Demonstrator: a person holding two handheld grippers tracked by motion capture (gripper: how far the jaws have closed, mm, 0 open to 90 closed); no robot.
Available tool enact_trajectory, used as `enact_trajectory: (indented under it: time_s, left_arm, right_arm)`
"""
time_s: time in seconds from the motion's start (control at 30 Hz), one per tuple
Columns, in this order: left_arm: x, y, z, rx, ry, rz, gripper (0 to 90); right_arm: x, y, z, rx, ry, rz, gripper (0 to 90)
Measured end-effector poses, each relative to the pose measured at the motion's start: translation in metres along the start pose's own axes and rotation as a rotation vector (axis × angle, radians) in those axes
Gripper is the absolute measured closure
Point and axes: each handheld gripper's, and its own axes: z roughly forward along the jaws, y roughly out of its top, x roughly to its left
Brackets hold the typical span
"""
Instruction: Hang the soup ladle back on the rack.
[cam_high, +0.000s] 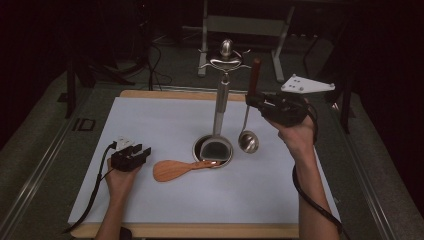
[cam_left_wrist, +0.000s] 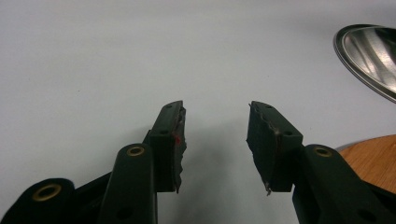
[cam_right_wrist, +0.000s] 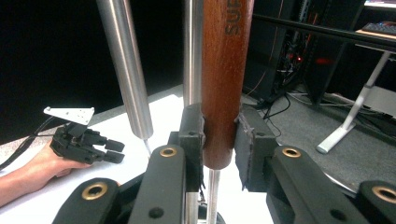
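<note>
Your right tongs (cam_right_wrist: 219, 135) clamp the ladle (cam_high: 248, 141) upright by its wooden handle, just right of the rack (cam_high: 226, 62); left tongs (cam_left_wrist: 215, 140) rest open.

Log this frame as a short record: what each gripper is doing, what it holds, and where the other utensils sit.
right gripper: shut on the ladle's wooden handle, lifted beside the rack
ladle: hangs upright, bowl low over the sheet
left gripper: open, holds nothing, rests on the white sheet
utensil rack: upright steel post, round base
wooden rice paddle: flat on the sheet, tip at the base
</note>
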Motion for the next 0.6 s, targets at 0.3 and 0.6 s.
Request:
enact_trajectory:
  time_s: [0.3,0.6]
  left_arm:
    - [0.0,0.0,0.0,0.0,-0.001,-0.001,56.8]
    - [0.0,0.0,0.0,0.0,-0.001,0.0,56.8]
  right_arm:
    - [-0.001,0.004,0.011,0.033,0.023,-0.006,74.2]
    - [-0.003,0.001,0.018,0.048,0.046,0.008,73.7]
